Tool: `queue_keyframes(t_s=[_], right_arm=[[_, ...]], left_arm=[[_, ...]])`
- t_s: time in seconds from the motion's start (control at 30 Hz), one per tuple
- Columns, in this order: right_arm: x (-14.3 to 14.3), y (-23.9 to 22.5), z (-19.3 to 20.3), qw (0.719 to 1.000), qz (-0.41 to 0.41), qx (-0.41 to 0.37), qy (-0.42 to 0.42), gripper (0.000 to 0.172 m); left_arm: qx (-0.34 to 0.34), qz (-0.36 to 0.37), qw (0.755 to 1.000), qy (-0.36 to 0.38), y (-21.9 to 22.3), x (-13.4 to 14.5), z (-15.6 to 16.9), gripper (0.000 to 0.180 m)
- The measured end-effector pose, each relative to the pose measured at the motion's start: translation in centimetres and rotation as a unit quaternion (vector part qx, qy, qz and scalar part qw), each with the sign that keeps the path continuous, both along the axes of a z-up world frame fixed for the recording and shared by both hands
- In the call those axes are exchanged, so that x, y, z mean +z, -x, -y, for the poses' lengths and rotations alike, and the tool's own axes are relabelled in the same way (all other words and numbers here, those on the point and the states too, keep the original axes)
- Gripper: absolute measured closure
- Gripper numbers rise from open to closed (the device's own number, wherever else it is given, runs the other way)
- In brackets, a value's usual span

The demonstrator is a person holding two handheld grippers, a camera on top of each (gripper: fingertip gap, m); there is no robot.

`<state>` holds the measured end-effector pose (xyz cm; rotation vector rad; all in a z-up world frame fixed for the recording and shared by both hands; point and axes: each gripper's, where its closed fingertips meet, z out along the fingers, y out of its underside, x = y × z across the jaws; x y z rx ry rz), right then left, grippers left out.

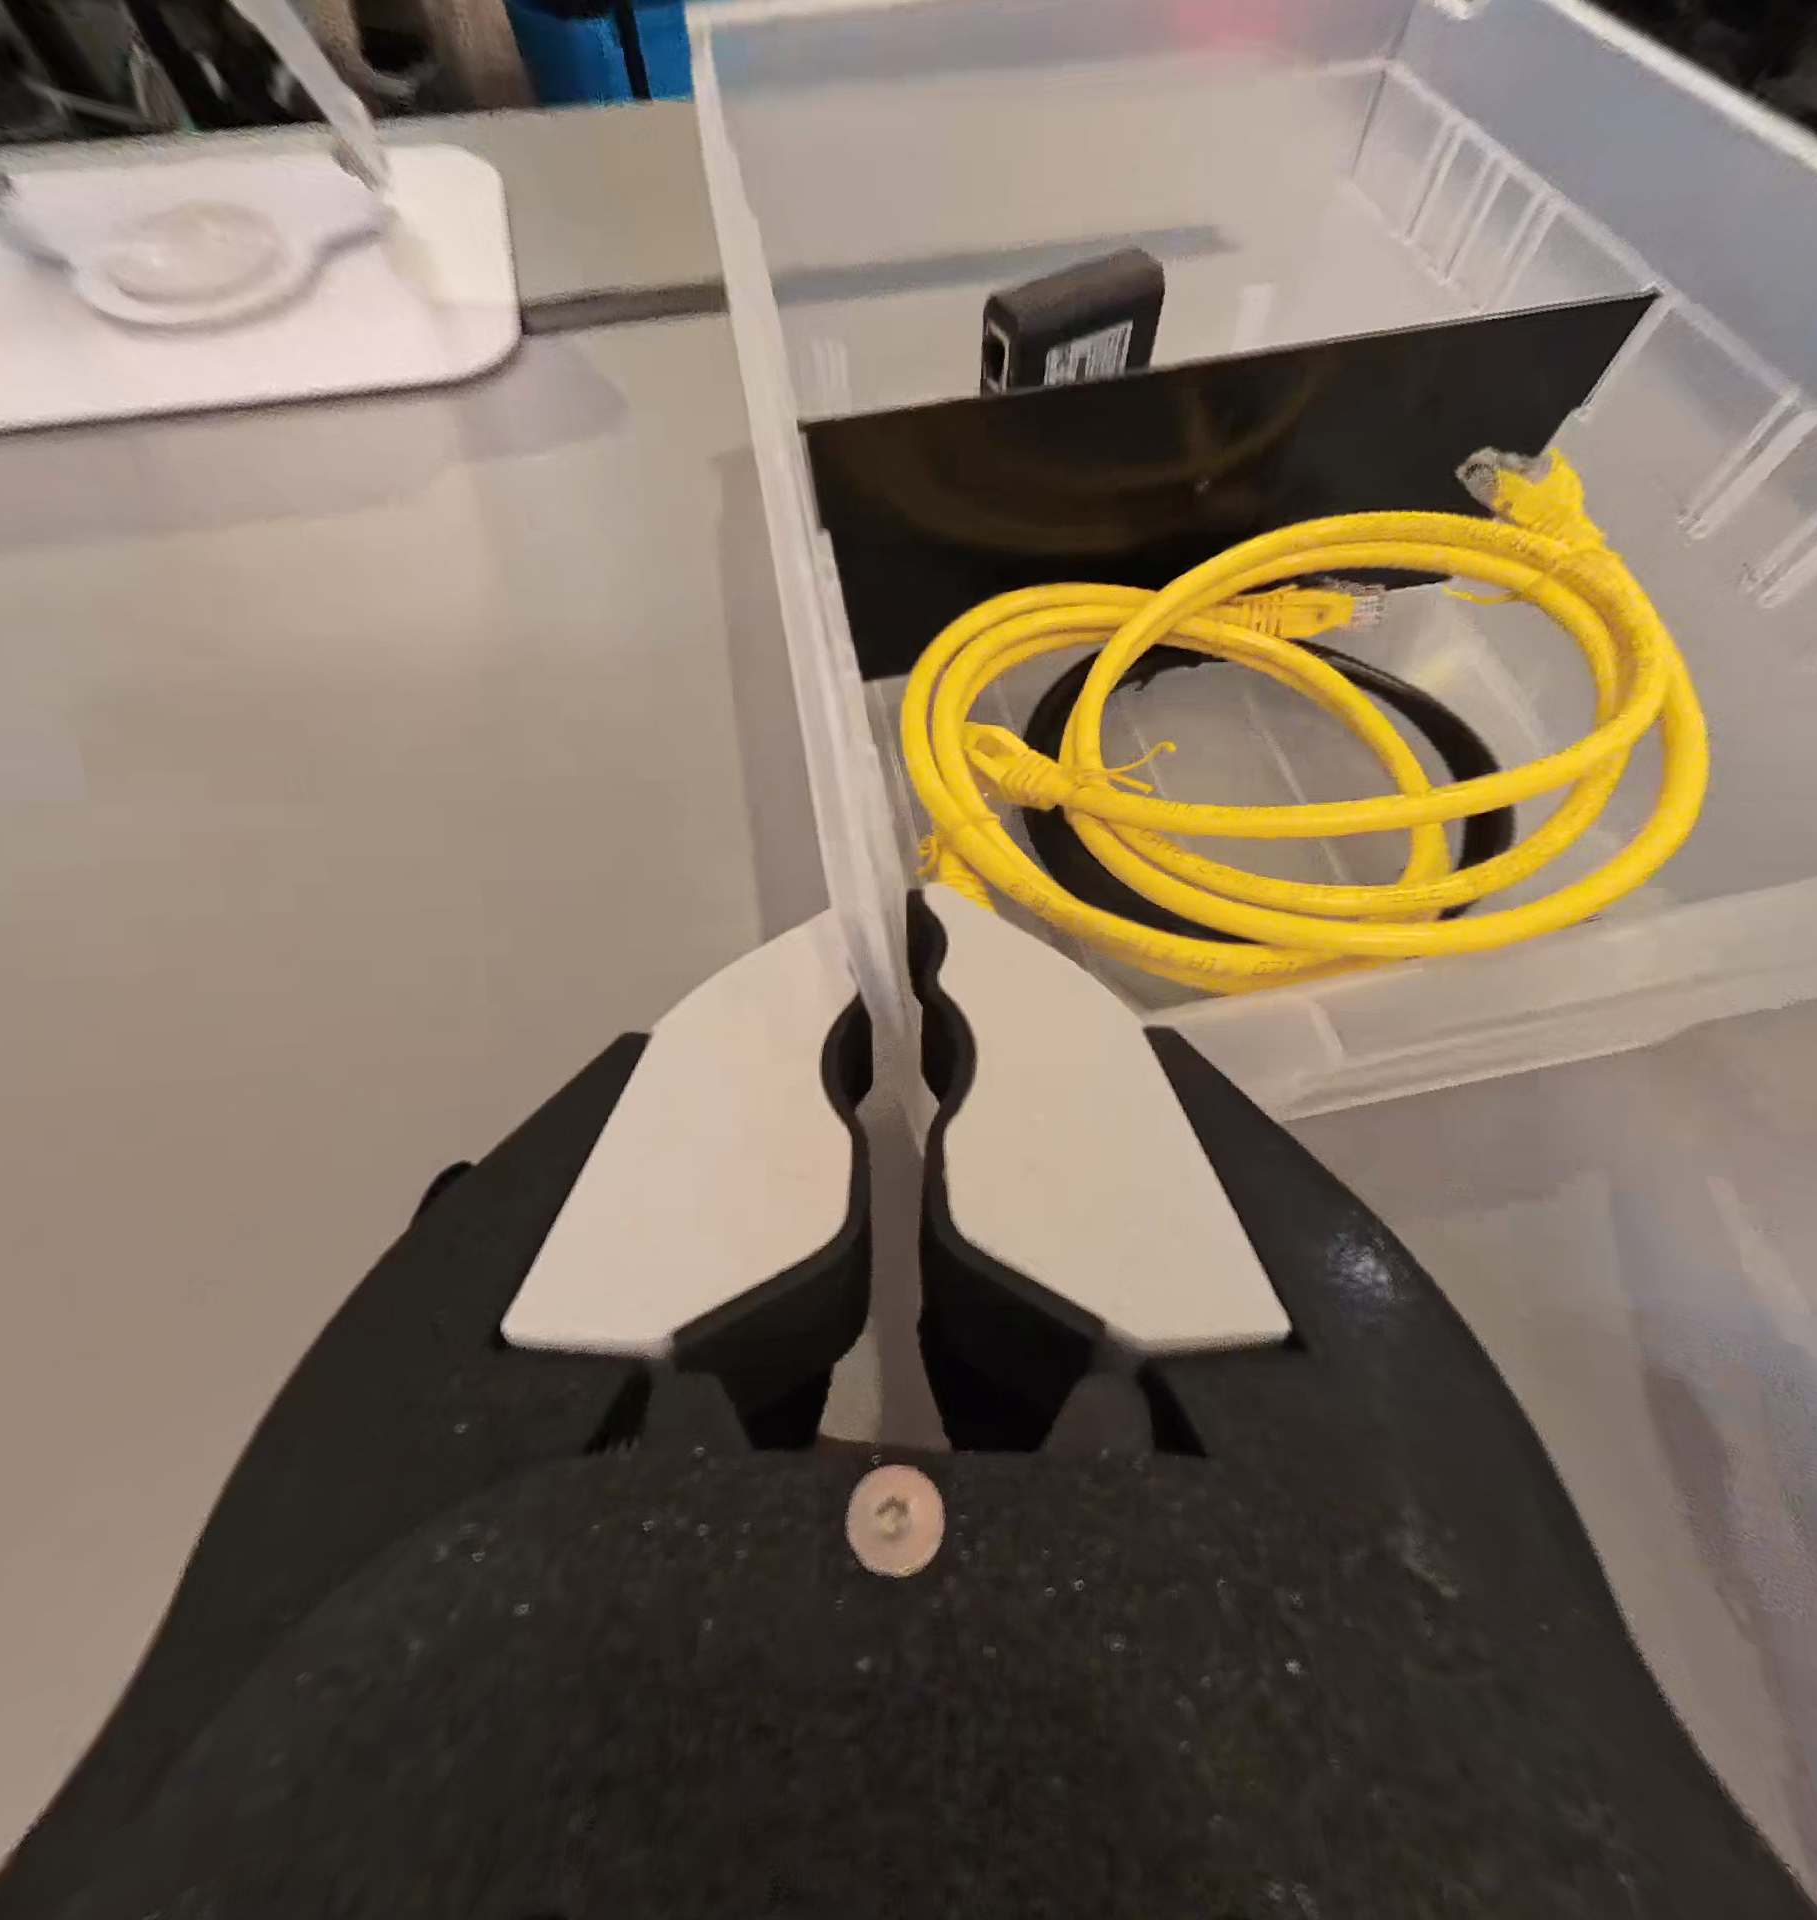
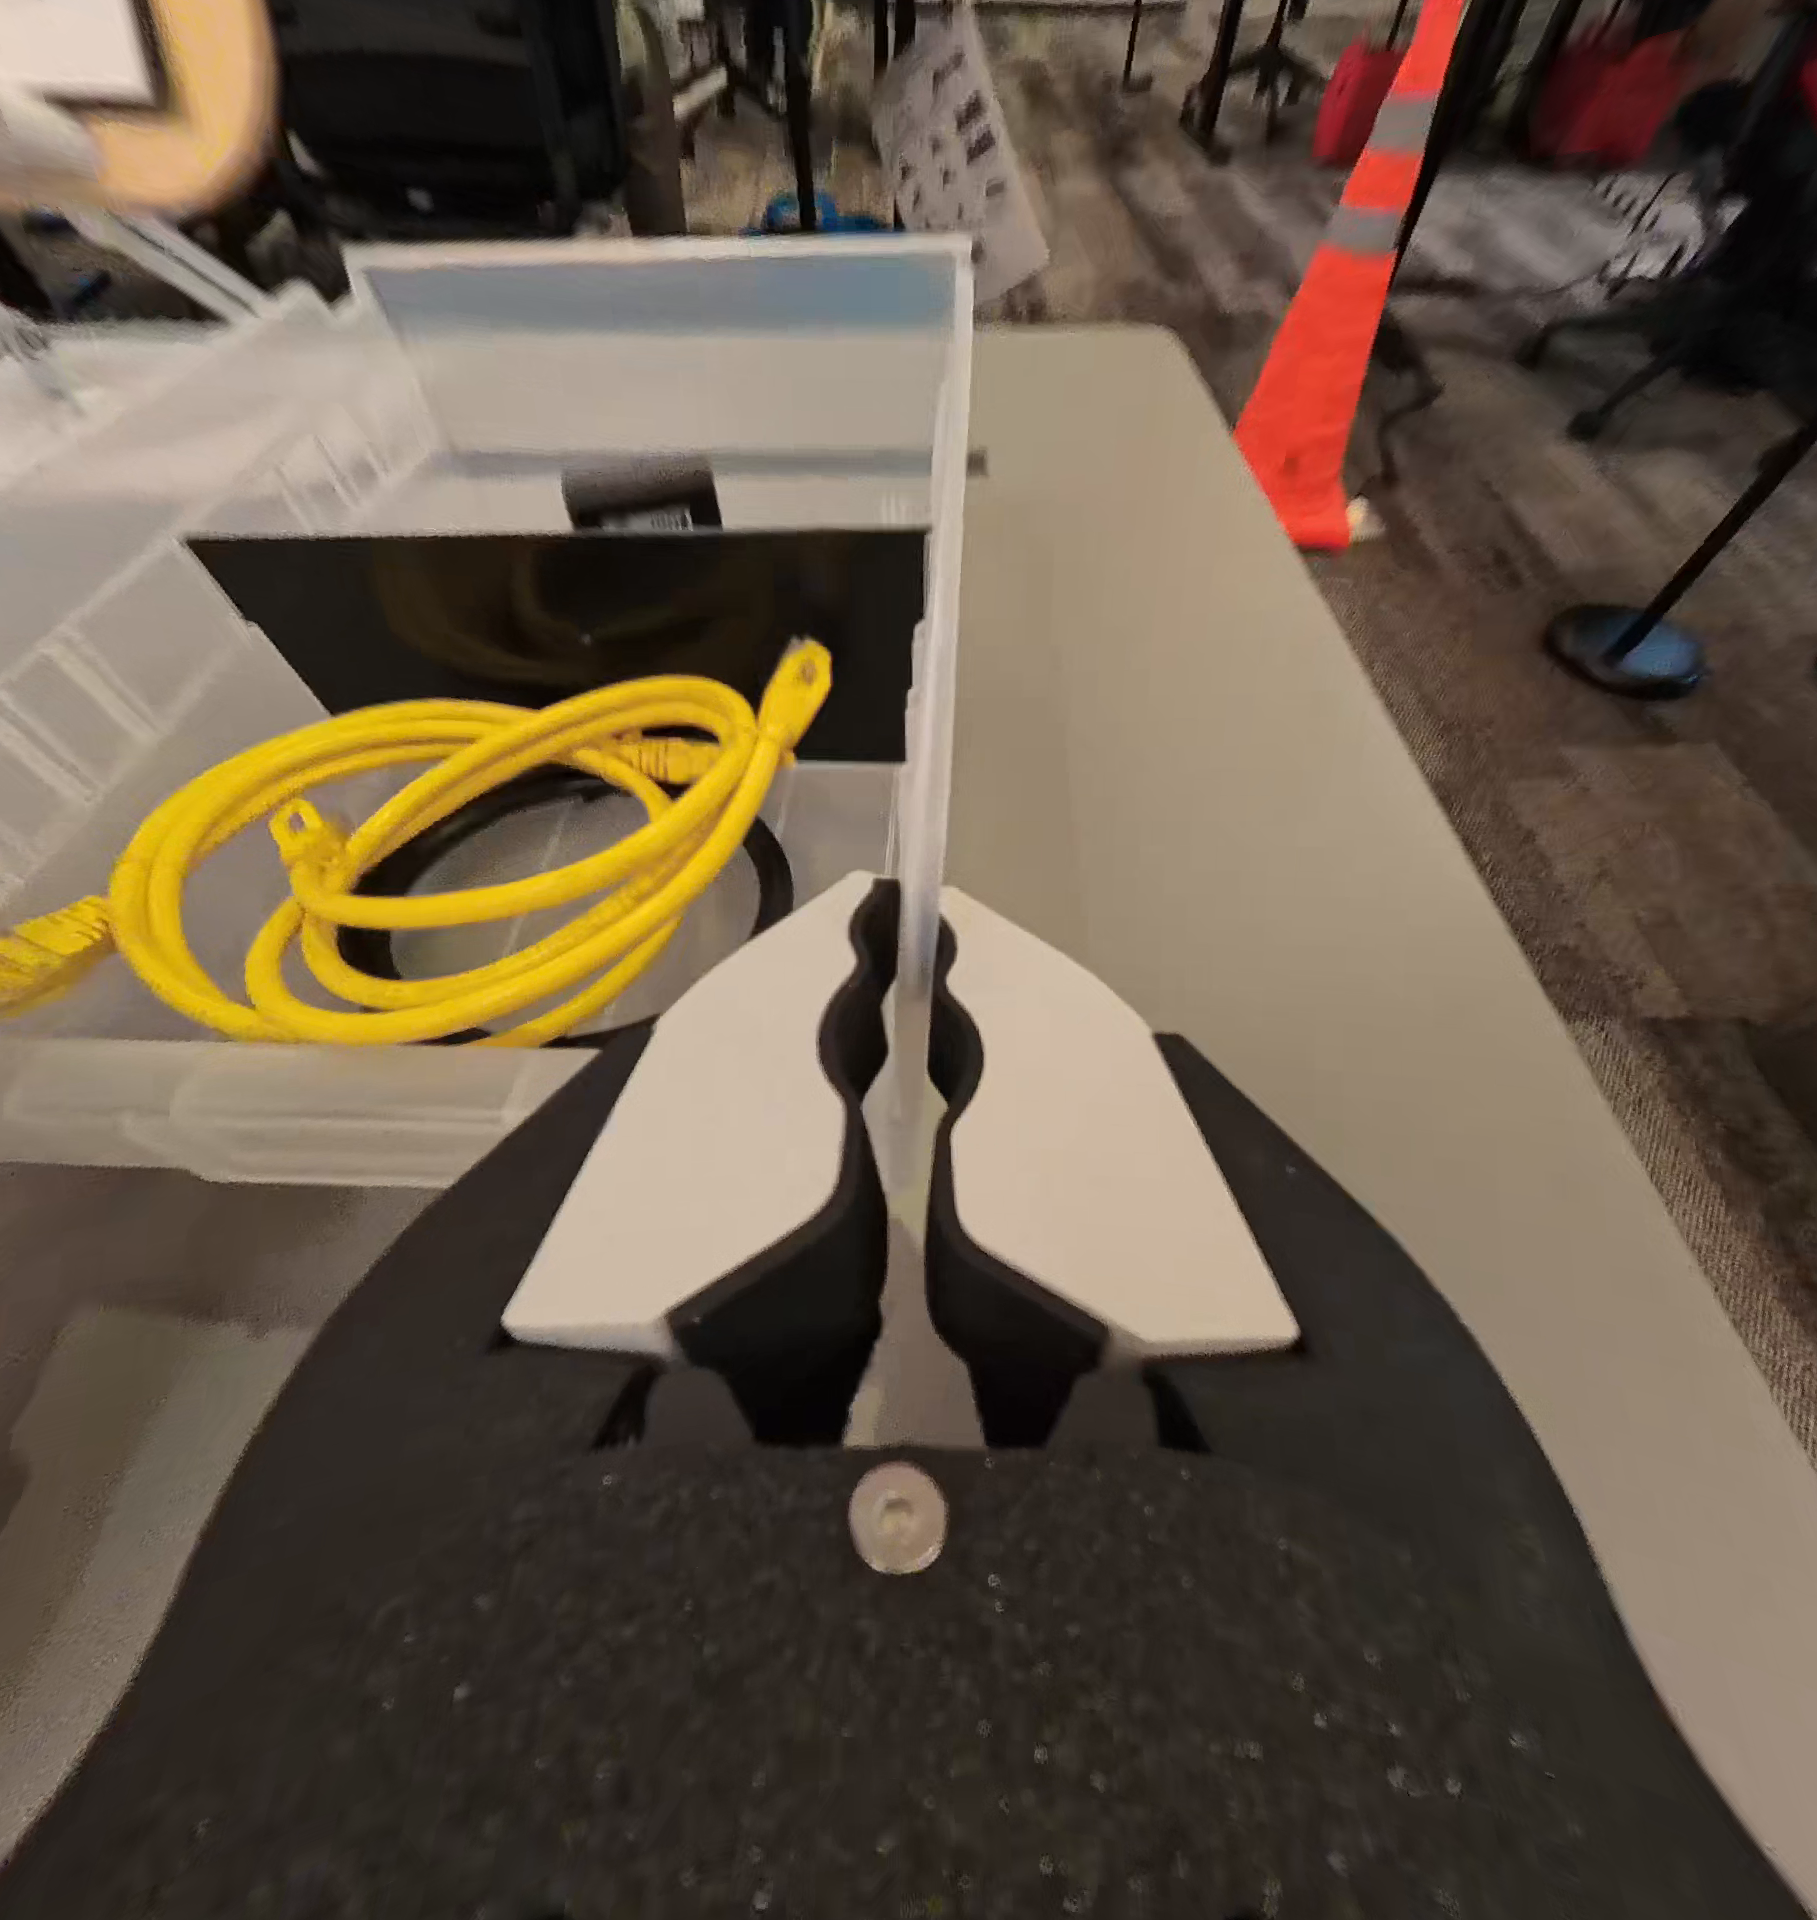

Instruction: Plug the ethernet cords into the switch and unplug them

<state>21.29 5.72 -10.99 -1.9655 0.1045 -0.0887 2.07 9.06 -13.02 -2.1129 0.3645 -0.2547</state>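
Clear-plastic bin (image 1: 1506,1018) walls pinched by left gripper (image 1: 888,935) and right gripper (image 2: 909,914); walls may slip, spilling yellow cords (image 1: 1299,810) at 1 o'clock.

Resting on a smooth grey table (image 1: 312,779): a clear rectangular plastic bin (image 1: 1506,997) split crosswise by a glossy black divider panel (image 1: 1143,468). Lying flat on the bin floor in the near compartment: a black ring-shaped band (image 1: 1475,769). Sitting on the table at far left: a white flat base with a clear plastic stand (image 1: 260,260). Standing on the patterned grey carpet (image 2: 1662,883) beyond the table's right edge: an orange traffic cone with grey reflective bands (image 2: 1340,312) and a black pole stand with a round base (image 2: 1626,644). Blurring into clutter farther back: dark chairs.
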Motion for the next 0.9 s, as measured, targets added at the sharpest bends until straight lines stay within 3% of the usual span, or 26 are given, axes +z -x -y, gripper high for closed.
queue_keyframes(t_s=[0.23, 0.4, 0.53, 0.7, 0.83, 0.9], right_arm=[[5.0, 9.1, 0.6, 0.996, -0.008, 0.034, -0.087, 0.168], [5.0, 19.1, -0.4, 0.989, -0.064, 0.099, -0.09, 0.168], [1.8, 26.1, -1.4, 0.986, -0.07, 0.147, -0.041, 0.167], [-1.7, 31.4, -0.4, 0.977, -0.048, 0.207, 0.009, 0.164], [-2.1, 32.4, 0.2, 0.968, -0.052, 0.247, 0.015, 0.16], [-1.9, 32.4, 0.7, 0.957, -0.072, 0.281, 0.03, 0.154]], left_arm=[[0.025, 0.019, 0.998, -0.054, 9.5, 4.1, 1.6, 0.178], [0.076, -0.032, 0.992, -0.099, 19.7, 6.3, 2.2, 0.177], [0.103, -0.065, 0.988, -0.091, 26.4, 5.4, 2.1, 0.178], [0.109, -0.087, 0.986, -0.087, 31.1, 2.9, 2.0, 0.178], [0.081, -0.023, 0.996, -0.03, 31.7, -1.0, 3.1, 0.176], [0.049, 0.028, 0.998, -0.009, 31.1, -0.6, 4.3, 0.163]])
